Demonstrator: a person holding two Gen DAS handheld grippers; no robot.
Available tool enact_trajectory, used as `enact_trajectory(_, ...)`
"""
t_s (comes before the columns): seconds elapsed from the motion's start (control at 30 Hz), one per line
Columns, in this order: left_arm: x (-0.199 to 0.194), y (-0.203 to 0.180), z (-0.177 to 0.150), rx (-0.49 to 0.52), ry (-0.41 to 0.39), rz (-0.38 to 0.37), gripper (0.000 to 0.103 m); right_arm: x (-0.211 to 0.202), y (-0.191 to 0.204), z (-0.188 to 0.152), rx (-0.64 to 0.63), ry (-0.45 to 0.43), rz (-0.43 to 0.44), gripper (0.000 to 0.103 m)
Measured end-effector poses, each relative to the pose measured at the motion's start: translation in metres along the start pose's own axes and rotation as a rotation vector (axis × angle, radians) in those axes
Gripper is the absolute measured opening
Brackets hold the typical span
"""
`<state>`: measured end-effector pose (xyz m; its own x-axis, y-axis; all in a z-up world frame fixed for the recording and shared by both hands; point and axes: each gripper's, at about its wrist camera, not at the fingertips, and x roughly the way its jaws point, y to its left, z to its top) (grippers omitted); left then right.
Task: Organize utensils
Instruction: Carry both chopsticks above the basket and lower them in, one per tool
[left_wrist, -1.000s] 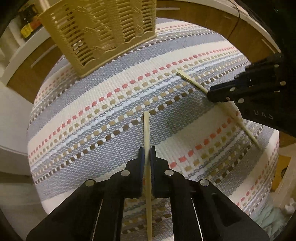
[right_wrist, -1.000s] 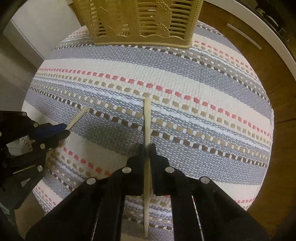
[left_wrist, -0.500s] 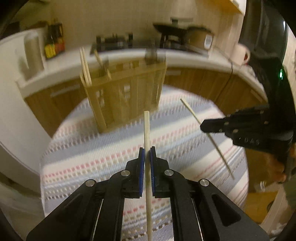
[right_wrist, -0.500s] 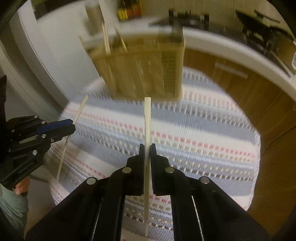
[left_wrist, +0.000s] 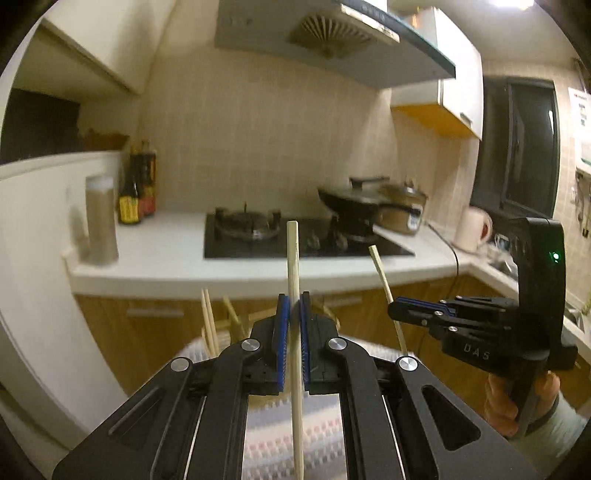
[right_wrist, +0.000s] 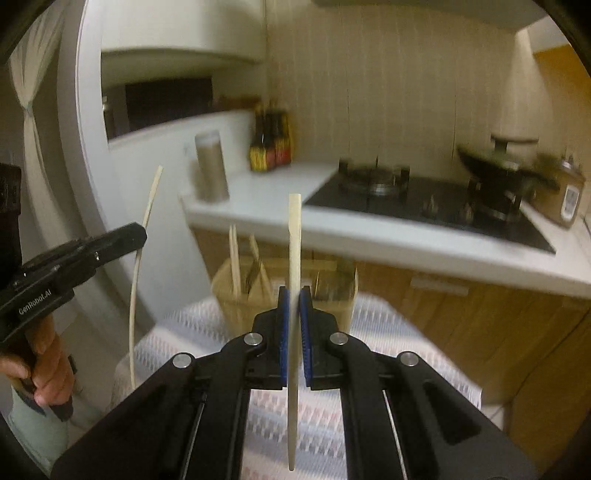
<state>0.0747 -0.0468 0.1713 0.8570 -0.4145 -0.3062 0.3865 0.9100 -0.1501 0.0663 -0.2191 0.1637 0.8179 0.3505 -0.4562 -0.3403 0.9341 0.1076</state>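
My left gripper is shut on a pale wooden chopstick that stands upright between its blue pads. My right gripper is shut on a second chopstick, also upright. Each shows in the other's view: the right gripper with its slanted chopstick, and the left gripper with its chopstick. Both hang above the striped cloth. The tan slatted utensil basket stands at the cloth's far side, just beyond the right gripper. A few chopsticks stick up in it.
Behind the basket runs a white counter over wooden cabinets, with a black gas hob, a wok, a cooker, sauce bottles and a brown canister. A person's hand grips each handle.
Both grippers have risen off the striped cloth and tipped upward, each carrying its chopstick. The views now face the counter and wall instead of looking down on the cloth.
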Motion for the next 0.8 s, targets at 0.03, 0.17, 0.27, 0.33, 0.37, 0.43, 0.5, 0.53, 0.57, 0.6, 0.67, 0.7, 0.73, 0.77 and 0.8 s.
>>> enact_trajectory(0.03, 0.000, 0.001, 0.006, -0.003, -0.016, 0.001, 0.004, 0.003, -0.002, 0.005, 0.005, -0.026, 0.001, 0.004)
enact_trajectory(0.17, 0.014, 0.011, 0.017, -0.020, -0.065, -0.007, 0.004, 0.012, -0.008, 0.023, 0.029, -0.112, -0.043, 0.004)
enact_trajectory(0.27, 0.021, 0.020, 0.021, -0.039, -0.106, -0.017, 0.004, 0.019, -0.017, 0.039, 0.062, -0.165, -0.042, 0.004)
enact_trajectory(0.33, 0.027, 0.027, 0.024, -0.052, -0.133, -0.020, 0.004, 0.024, -0.025, 0.050, 0.089, -0.198, -0.038, 0.004)
enact_trajectory(0.37, 0.030, 0.030, 0.024, -0.056, -0.143, -0.019, 0.004, 0.027, -0.027, 0.053, 0.098, -0.210, -0.040, 0.004)
enact_trajectory(0.43, 0.035, 0.035, 0.026, -0.063, -0.163, -0.014, 0.004, 0.036, -0.032, 0.060, 0.119, -0.241, -0.052, 0.004)
enact_trajectory(0.5, 0.043, 0.043, 0.026, -0.079, -0.179, -0.009, 0.004, 0.045, -0.035, 0.063, 0.137, -0.263, -0.052, 0.004)
enact_trajectory(0.53, 0.047, 0.047, 0.026, -0.085, -0.185, -0.007, 0.004, 0.049, -0.036, 0.063, 0.143, -0.272, -0.054, 0.004)
enact_trajectory(0.57, 0.051, 0.051, 0.025, -0.090, -0.189, -0.005, 0.004, 0.054, -0.038, 0.065, 0.145, -0.287, -0.066, 0.004)
enact_trajectory(0.6, 0.054, 0.054, 0.025, -0.092, -0.193, -0.002, 0.004, 0.060, -0.038, 0.065, 0.141, -0.301, -0.073, 0.004)
enact_trajectory(0.67, 0.063, 0.062, 0.024, -0.095, -0.210, -0.002, 0.004, 0.070, -0.038, 0.065, 0.124, -0.323, -0.071, 0.004)
enact_trajectory(0.7, 0.066, 0.065, 0.023, -0.098, -0.218, -0.006, 0.004, 0.074, -0.038, 0.063, 0.112, -0.336, -0.075, 0.004)
enact_trajectory(0.73, 0.070, 0.070, 0.022, -0.100, -0.225, -0.001, 0.004, 0.077, -0.037, 0.062, 0.101, -0.344, -0.077, 0.004)
enact_trajectory(0.77, 0.073, 0.074, 0.022, -0.101, -0.227, -0.001, 0.004, 0.083, -0.036, 0.061, 0.085, -0.350, -0.082, 0.004)
enact_trajectory(0.8, 0.077, 0.079, 0.022, -0.106, -0.231, -0.003, 0.004, 0.088, -0.035, 0.059, 0.072, -0.353, -0.086, 0.004)
